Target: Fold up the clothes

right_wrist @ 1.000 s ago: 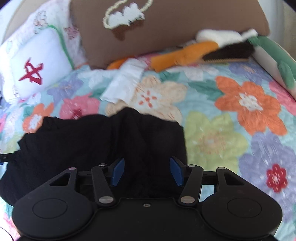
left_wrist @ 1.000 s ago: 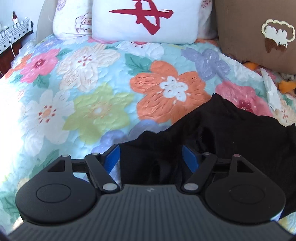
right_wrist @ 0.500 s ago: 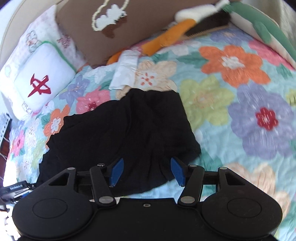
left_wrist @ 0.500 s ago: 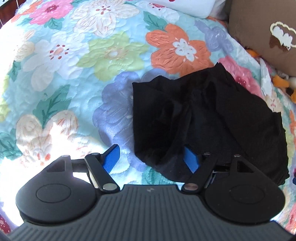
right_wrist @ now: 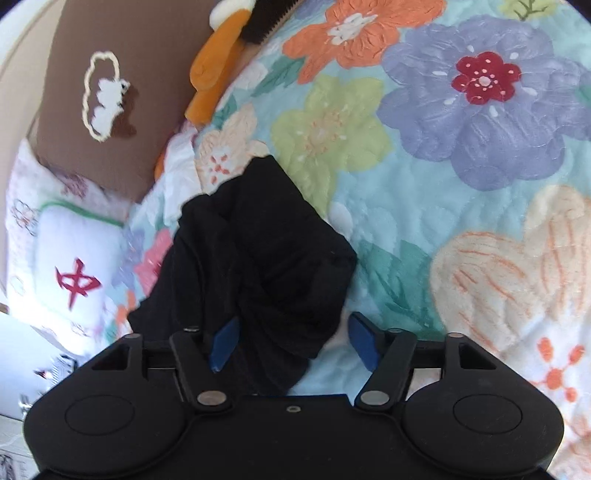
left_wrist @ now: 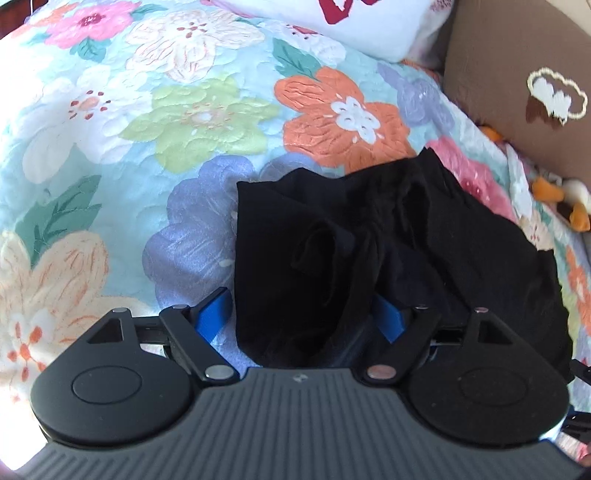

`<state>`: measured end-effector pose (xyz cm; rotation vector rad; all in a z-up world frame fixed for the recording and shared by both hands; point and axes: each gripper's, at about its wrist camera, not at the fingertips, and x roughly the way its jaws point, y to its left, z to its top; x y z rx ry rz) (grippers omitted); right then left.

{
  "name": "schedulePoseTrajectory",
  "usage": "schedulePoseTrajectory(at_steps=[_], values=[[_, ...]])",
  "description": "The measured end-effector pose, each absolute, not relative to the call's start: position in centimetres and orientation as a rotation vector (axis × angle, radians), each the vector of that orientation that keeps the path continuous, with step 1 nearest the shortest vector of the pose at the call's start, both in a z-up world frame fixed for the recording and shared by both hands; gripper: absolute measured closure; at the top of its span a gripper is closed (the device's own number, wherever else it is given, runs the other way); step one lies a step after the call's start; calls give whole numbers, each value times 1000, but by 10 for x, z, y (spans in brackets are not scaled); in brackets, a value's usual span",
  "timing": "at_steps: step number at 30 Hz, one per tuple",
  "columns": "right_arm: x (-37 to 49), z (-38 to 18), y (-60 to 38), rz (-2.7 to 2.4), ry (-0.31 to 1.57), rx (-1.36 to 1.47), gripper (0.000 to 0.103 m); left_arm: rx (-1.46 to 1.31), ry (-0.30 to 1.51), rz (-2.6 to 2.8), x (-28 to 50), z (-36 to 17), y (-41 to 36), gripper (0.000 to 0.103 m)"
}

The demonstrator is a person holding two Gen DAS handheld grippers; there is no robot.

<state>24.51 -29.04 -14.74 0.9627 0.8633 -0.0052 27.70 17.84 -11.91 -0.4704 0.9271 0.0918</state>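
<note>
Left wrist view: our left gripper [left_wrist: 301, 317] has just been closing around the black garment [left_wrist: 388, 240]. Our right gripper [right_wrist: 291, 338] has just been opening wide, garment corner between its jaws, on the floral quilt [right_wrist: 461, 229].

The only thing I can read is a single red Chinese character, 中, on the white pillow [right_wrist: 70, 266]. From my right-hand camera it sits at about nine o'clock, tilted a little, on the pillow's white face inside a green-trimmed edge. From my left-hand camera the same white pillow [left_wrist: 354, 26] lies at twelve o'clock, cut off by the top edge, so only the lower red strokes show and I cannot read them there. The brown cushion [right_wrist: 107, 96] at about ten o'clock carries a stitched picture, no words.
</note>
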Motion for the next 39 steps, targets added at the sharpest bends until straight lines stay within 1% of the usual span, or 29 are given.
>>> schedulePoseTrajectory(at_steps=[1,2,3,4,6,7,8,11,13,17,20,22,24,25,26,27,29,30,31,32,33,34,36,38,39], values=[[247,-149,-288,5,840,967,17,-473,925,73,278,-120,177,68],[249,-150,-284,14,821,953,16,-475,923,54,279,-120,176,79],[251,-149,-279,20,808,913,16,-463,919,52,280,-120,173,84],[254,-148,-273,26,795,856,17,-444,914,57,280,-119,169,85],[259,-145,-264,37,774,748,42,-368,898,71,278,-116,157,87],[261,-146,-261,40,777,702,79,-336,891,76,277,-114,152,87],[262,-144,-261,32,769,690,83,-318,886,80,276,-112,150,88],[251,-125,-266,6,702,745,86,-400,880,77,269,-104,161,89],[246,-103,-265,19,674,704,86,-469,879,59,262,-96,172,90],[233,-76,-272,45,723,725,87,-529,877,9,241,-80,180,92],[211,-76,-278,-21,768,705,87,-580,912,-23,222,-84,180,93],[199,-88,-286,-57,810,755,87,-551,954,0,217,-92,176,98],[194,-108,-294,-86,853,856,85,-510,981,25,221,-100,171,98],[194,-120,-298,-102,869,917,82,-491,993,36,224,-103,168,98],[193,-132,-302,-121,881,976,75,-481,997,42,226,-105,166,98],[193,-143,-305,-142,881,1031,71,-474,998,45,228,-105,165,97],[189,-159,-307,-150,828,1130,52,-447,999,53,230,-106,161,97],[188,-163,-304,-142,792,1144,50,-430,1000,54,231,-106,159,97],[186,-167,-301,-134,756,1159,50,-411,1003,53,231,-106,157,97],[187,-167,-297,-127,742,1130,56,-395,1004,52,231,-105,155,97],[191,-162,-291,-120,751,1056,64,-379,1004,51,230,-104,154,97],[193,-157,-285,-116,754,994,78,-371,1005,51,229,-103,153,97],[197,-148,-275,-108,752,889,81,-356,1003,49,228,-101,153,97],[197,-136,-269,-102,732,829,82,-321,1010,46,226,-97,151,94],[197,-129,-265,-92,719,782,82,-299,1011,44,224,-93,150,91]])
